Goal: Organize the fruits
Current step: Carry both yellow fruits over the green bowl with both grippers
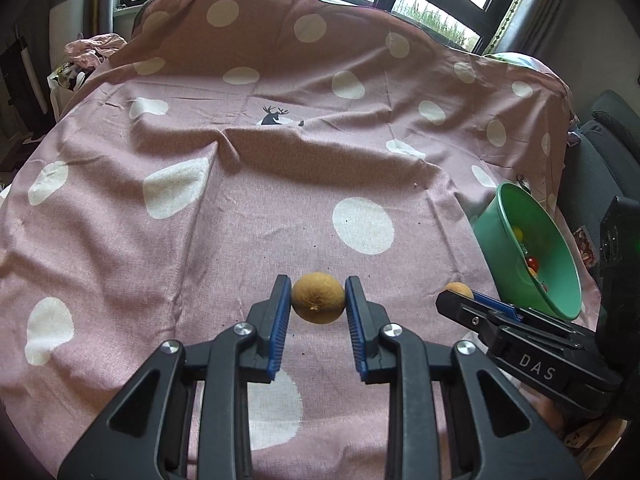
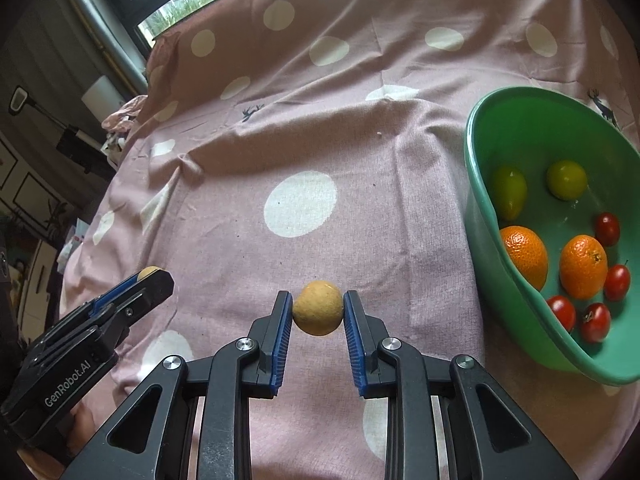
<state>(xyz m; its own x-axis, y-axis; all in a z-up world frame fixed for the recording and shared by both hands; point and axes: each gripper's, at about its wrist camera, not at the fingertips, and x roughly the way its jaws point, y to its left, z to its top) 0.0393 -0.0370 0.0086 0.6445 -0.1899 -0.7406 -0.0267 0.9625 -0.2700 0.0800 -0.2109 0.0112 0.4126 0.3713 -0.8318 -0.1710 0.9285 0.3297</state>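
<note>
Pink polka-dot cloth covers the work surface, and a green bowl stands on it at the right side. Each gripper holds 1 small tan-yellow fruit clear above the fabric. The left gripper is clamped on its tan fruit, blue pads pressing both sides. The right gripper pinches a second tan fruit the same way. In the left wrist view the right gripper sits just beside the bowl's near rim; in the right wrist view the left gripper is well apart from the bowl, on the far left.

Inside the bowl lie 2 oranges, 2 yellow-green fruits and 4 small red fruits, so the sorting looks well along, and no loose fruit shows on the cloth.

The step in hand appears to be the carry to the bowl. Next, the right gripper likely needs to travel rightward over the rim, lower a little and let go above a bare patch of the bowl floor, so the fruit does not bounce off the oranges. The left one then has to cross the cloth the same way, without the 2 tools colliding.
</note>
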